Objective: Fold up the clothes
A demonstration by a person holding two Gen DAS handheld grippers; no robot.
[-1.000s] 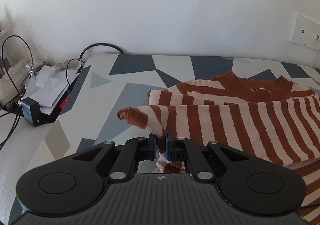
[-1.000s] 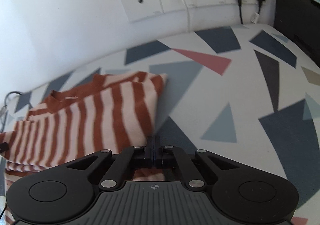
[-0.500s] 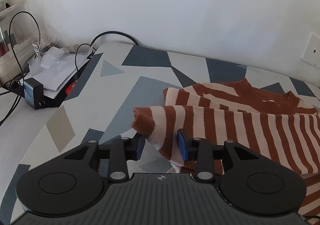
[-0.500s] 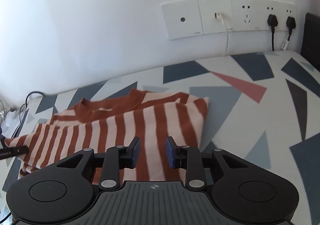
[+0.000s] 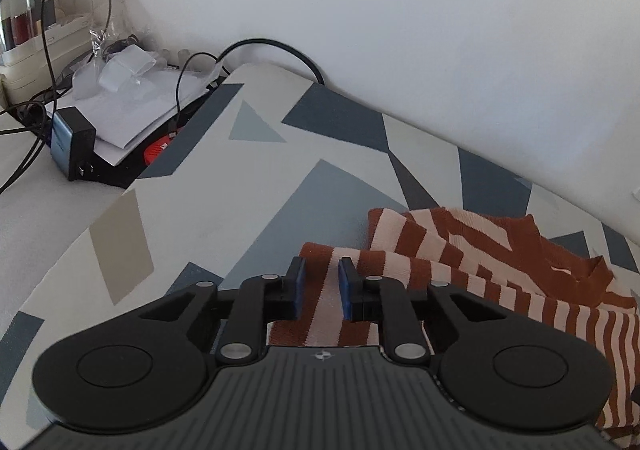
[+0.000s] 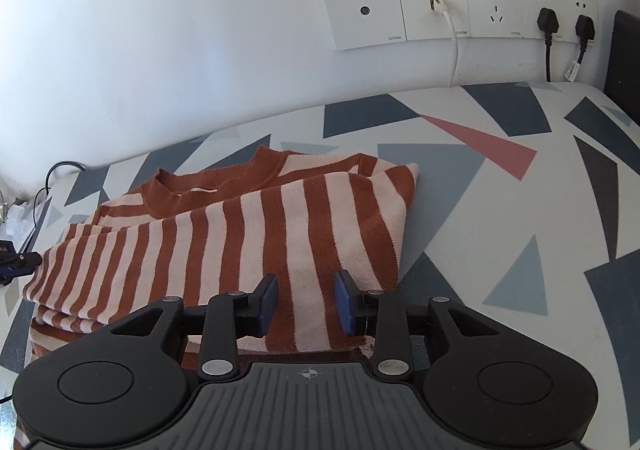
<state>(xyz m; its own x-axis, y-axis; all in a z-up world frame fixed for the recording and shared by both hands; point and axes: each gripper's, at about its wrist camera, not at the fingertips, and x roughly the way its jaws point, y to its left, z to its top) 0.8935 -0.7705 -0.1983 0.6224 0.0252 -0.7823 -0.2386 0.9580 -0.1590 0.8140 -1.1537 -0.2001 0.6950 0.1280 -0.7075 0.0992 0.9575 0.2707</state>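
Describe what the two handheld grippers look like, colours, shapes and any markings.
Both look alike. The left gripper and right gripper are matte black, with a ribbed grey-black body bearing a small crosshair mark, two round discs at the sides, linkage bars with silver rivets, and two fingers faced with blue pads. No cables, hands or sleeves show.

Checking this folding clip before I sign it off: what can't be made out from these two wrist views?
- Striped sweater: its near edge is hidden behind the right gripper body in the right wrist view.
- Sweater's right part: cut off by the left wrist view's edge, beyond the left gripper.
- Whether either gripper's pads touch the cloth: not clear.
- Wall sockets' small lettering: too small to read.
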